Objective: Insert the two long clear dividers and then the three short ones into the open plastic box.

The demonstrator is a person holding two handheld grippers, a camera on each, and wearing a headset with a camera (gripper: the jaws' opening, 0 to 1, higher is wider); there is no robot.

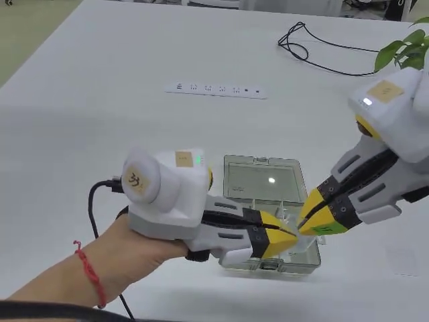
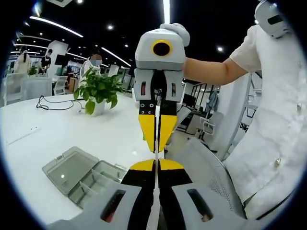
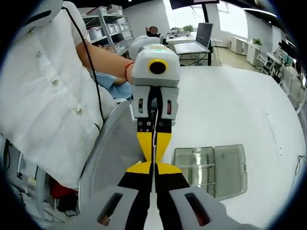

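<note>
Directly above the near end of the open plastic box, two hand-held grippers meet tip to tip over a white bench. The left hand-held gripper reaches in from the lower left and the right hand-held gripper slants down from the upper right. Both have their yellow jaws pressed closed. Where the tips meet there is a faint glint that may be a clear divider pinched between them, but it is too transparent to be sure. The box lies flat with its hinged lid folded open on the far side. In the left gripper view, clear partitions appear to stand inside it already, so this looks like a later divider being readied. To do the step well, one gripper should take a firm hold near the divider's top edge before the other lets go, so the piece does not drop or twist. The divider should then hang upright and square to the box walls, line up with its slots at both ends, and go straight down with light, even pressure. A skewed entry could jam it or nudge the light box across the bench. A power strip lies well beyond the box.
</note>
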